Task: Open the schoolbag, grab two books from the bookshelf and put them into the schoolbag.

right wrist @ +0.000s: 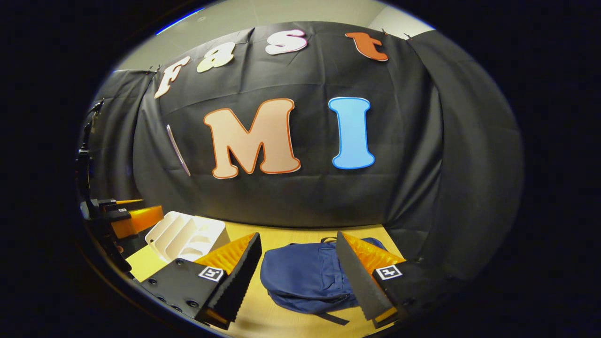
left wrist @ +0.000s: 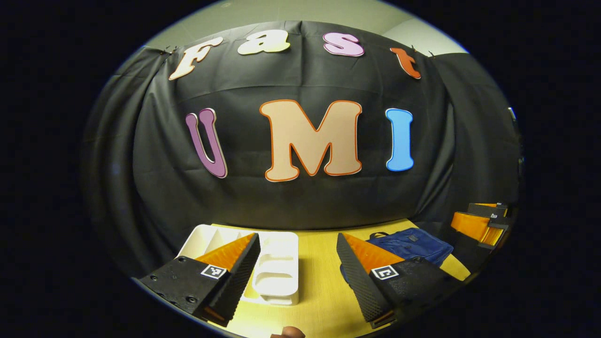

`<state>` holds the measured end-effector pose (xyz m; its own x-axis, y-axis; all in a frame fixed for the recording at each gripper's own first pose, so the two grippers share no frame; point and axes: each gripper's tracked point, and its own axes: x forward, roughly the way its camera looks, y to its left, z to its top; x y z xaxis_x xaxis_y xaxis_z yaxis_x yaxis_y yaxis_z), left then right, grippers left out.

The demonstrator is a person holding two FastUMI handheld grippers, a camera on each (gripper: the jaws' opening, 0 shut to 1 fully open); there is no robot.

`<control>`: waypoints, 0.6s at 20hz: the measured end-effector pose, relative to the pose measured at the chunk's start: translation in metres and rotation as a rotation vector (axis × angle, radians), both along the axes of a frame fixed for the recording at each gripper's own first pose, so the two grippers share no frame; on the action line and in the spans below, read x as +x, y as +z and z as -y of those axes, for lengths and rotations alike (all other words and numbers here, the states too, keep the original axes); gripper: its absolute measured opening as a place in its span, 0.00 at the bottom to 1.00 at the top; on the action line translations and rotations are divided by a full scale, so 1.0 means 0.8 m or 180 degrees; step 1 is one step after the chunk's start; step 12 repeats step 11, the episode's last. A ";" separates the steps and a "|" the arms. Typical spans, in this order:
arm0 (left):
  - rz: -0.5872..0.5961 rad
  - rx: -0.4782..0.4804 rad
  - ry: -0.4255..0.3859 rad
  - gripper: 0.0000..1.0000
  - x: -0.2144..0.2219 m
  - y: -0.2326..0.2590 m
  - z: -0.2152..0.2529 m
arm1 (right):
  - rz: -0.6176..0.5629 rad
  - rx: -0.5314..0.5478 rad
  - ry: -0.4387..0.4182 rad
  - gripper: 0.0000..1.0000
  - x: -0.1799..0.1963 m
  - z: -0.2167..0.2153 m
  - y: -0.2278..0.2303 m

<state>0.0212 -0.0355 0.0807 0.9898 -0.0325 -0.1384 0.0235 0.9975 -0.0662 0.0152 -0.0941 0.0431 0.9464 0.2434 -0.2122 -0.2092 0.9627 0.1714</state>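
- Plainly, the left gripper (left wrist: pixel 298 263) hangs above the wooden table (left wrist: pixel 319 291) with its fingers spread and nothing between them; the right gripper (right wrist: pixel 298 263) is likewise spread — both seem poised rather than working.
- Under the right gripper the blue schoolbag (right wrist: pixel 300 277) lies flat, apparently zipped, within easy reach.
- Beside it stands the white bookshelf (left wrist: pixel 277 272) — its slots look bare, so the books may be inside the bag or out of sight.

Black cloth wall (left wrist: pixel 300 197), wooden table (left wrist: pixel 314 263), perhaps pale ceiling (left wrist: pixel 300 11)
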 end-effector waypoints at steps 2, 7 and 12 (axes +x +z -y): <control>-0.0017 0.0000 -0.0014 0.96 0.001 -0.001 -0.001 | 0.0025 -0.0016 -0.0022 1.00 0.001 0.004 -0.001; -0.0037 -0.0004 -0.0011 0.96 -0.003 0.000 -0.001 | 0.0096 0.0005 -0.0073 0.99 0.000 0.015 0.006; -0.0015 0.0084 -0.0037 0.96 -0.005 0.003 0.002 | 0.0063 0.0096 -0.0107 1.00 0.000 0.019 0.002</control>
